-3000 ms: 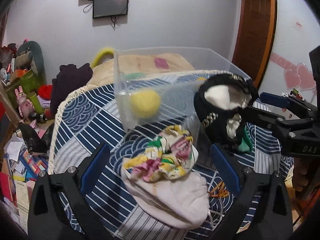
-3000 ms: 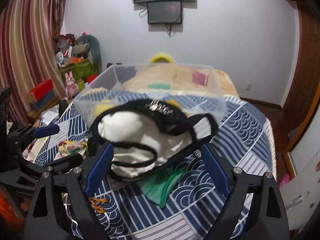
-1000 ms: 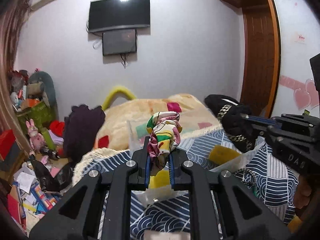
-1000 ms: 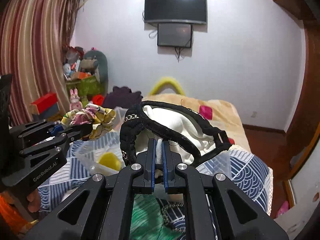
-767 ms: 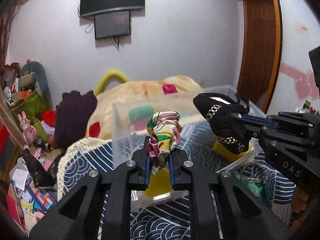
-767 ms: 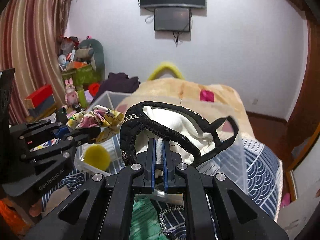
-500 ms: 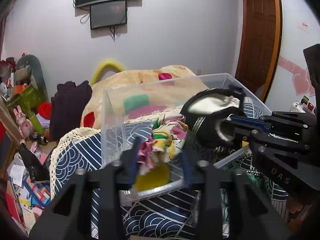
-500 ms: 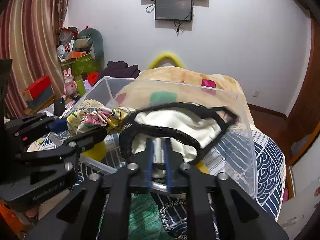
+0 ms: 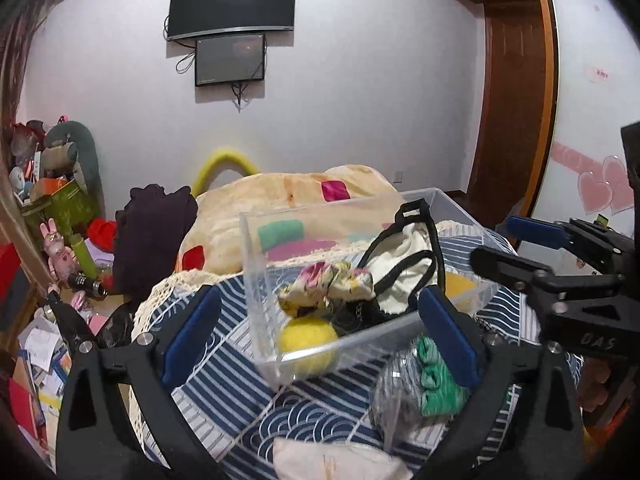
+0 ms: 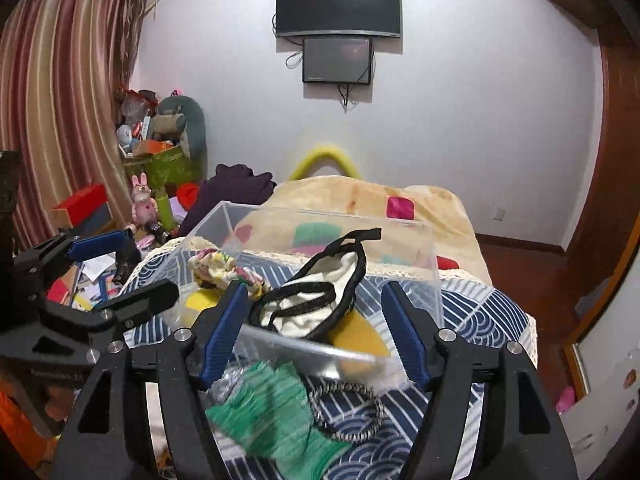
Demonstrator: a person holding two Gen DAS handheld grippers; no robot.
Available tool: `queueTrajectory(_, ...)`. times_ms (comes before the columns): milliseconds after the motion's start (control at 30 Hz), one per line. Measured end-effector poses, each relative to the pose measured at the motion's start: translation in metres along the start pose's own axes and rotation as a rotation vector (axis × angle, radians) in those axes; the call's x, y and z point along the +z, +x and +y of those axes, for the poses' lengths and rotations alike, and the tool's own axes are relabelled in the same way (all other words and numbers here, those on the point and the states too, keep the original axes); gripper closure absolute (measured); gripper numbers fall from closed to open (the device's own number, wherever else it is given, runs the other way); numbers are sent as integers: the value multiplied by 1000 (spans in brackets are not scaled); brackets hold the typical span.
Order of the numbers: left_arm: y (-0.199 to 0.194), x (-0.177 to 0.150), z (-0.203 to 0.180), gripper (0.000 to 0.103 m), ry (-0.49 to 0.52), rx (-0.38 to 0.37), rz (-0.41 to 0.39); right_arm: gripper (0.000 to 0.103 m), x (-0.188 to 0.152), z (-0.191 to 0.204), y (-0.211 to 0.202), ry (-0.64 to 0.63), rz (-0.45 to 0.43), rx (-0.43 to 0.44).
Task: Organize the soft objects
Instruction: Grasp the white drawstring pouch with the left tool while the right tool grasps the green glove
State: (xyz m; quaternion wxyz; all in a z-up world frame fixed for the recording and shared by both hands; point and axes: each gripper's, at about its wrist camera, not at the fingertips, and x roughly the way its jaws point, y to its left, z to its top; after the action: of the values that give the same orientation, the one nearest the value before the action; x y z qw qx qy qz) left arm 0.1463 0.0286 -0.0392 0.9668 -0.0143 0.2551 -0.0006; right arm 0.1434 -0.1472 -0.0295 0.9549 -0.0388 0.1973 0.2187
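A clear plastic box [image 9: 256, 272] [image 10: 432, 264] stands on the blue patterned cloth. Inside lie a floral scrunchie [image 9: 326, 282] [image 10: 224, 268], a black-and-white fabric piece [image 9: 404, 272] [image 10: 316, 304], a yellow ball [image 9: 308, 340] and a yellow sponge [image 10: 360, 336]. My left gripper [image 9: 320, 336] is open and empty in front of the box. My right gripper [image 10: 316, 332] is open and empty at the box's near wall; it also shows in the left wrist view [image 9: 532, 248].
A green knitted piece [image 10: 276, 412] [image 9: 436, 376] and a braided hair band [image 10: 346, 412] lie on the cloth [image 9: 224, 392] before the box. A white cloth [image 9: 340, 460] lies nearest. A bed with a beige blanket [image 10: 360, 204] is behind; floor clutter is at left.
Both grippers opened and dropped their items into the box: the scrunchie from the left, the black-and-white piece from the right. Both have drawn back from the box.
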Motion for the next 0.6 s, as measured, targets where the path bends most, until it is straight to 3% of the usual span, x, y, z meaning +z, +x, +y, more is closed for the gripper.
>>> queueTrajectory(267, -13, -39, 3, 1, 24, 35, 62, 37, -24, -4, -9, 26, 39, 1)
queueTrajectory(600, 8, -97, 6, 1, 11, 28, 231, 37, -74, 3, 28, 56, 220, 25)
